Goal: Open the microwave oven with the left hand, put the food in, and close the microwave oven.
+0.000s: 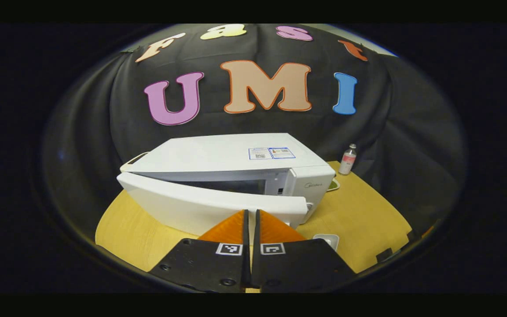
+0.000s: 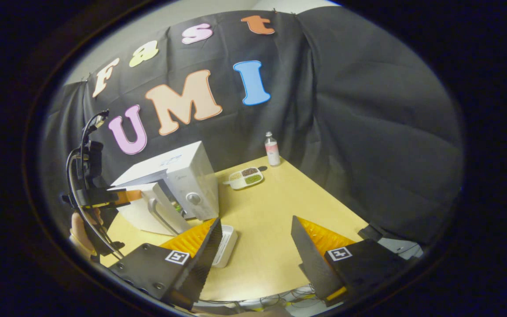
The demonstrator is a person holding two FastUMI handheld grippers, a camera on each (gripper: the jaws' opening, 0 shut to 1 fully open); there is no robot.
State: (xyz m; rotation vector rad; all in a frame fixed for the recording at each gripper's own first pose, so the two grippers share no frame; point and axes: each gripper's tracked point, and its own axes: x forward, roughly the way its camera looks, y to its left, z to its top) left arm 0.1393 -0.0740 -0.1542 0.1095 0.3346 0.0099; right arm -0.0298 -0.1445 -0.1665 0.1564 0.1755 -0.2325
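The white microwave (image 1: 236, 158) stands on the yellow table with its door (image 1: 200, 207) swung a little ajar. My left gripper (image 1: 251, 215) is shut, its tips close in front of the door's upper edge with nothing between them. In the right gripper view the microwave (image 2: 187, 176) is at the left, its door (image 2: 148, 211) ajar and the handle facing me. The left gripper (image 2: 119, 196), held by a hand (image 2: 79, 231), sits at the door's top. My right gripper (image 2: 255, 251) hangs open above the table. A small white food box (image 2: 226, 244) lies beside its left finger.
A divided tray of grains (image 2: 245, 177) lies right of the microwave, with a small bottle (image 2: 272, 149) behind it near the table's back corner. The same bottle (image 1: 348, 159) stands right of the microwave in the left gripper view. Bare tabletop (image 2: 275, 207) spreads right of the oven.
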